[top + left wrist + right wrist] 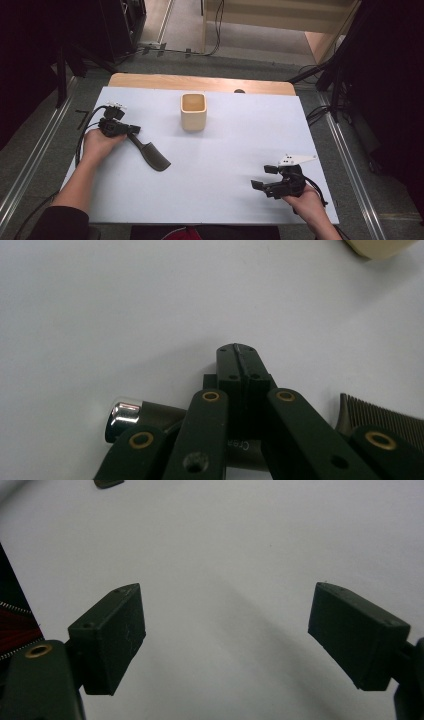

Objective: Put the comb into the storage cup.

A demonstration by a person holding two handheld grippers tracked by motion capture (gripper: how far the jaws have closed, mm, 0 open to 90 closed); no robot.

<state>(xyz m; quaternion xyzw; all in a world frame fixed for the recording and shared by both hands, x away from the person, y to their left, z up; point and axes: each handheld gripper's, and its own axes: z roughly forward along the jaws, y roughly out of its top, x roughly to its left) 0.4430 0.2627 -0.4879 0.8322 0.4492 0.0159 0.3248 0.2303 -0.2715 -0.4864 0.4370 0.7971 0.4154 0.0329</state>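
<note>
One brush (150, 153), one cup (193, 111), two grippers on the white table (225, 200). Left gripper (131, 131) clamped tight on the brush handle near its chrome end, brush head lying toward the middle. Right gripper (262, 177) spread wide, holding nothing, near the right front corner. Cup upright at the far middle.

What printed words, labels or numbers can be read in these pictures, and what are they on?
"Crea": pale letters on the handle of the dark comb held in the left gripper; the rest of the word is hidden behind the gripper's arm, so it cannot be read whole.
The wooden cup and the white table cover carry no lettering that I can see.
</note>
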